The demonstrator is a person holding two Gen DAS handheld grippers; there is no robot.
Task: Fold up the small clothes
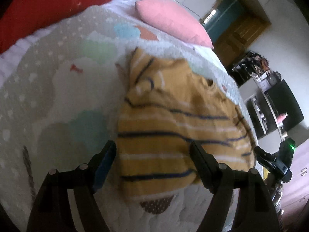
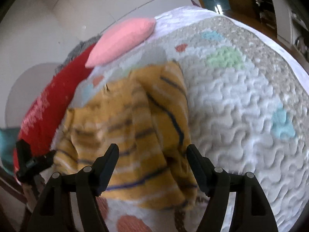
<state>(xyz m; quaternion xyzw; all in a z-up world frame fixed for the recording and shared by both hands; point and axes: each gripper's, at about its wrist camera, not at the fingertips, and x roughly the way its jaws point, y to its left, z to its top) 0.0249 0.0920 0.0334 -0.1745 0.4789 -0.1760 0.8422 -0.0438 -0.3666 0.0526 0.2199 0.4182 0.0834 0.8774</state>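
Both my left tongs and right tongs stand released above the striped yellow shirt lying on the quilted bed.

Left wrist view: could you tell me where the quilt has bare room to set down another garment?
The widest bare stretch of the quilted patterned bedspread lies between the red pillow and the yellow striped knitted top. The strip between the top and the pink pillow is narrow, and the top crowds the bed's edge.
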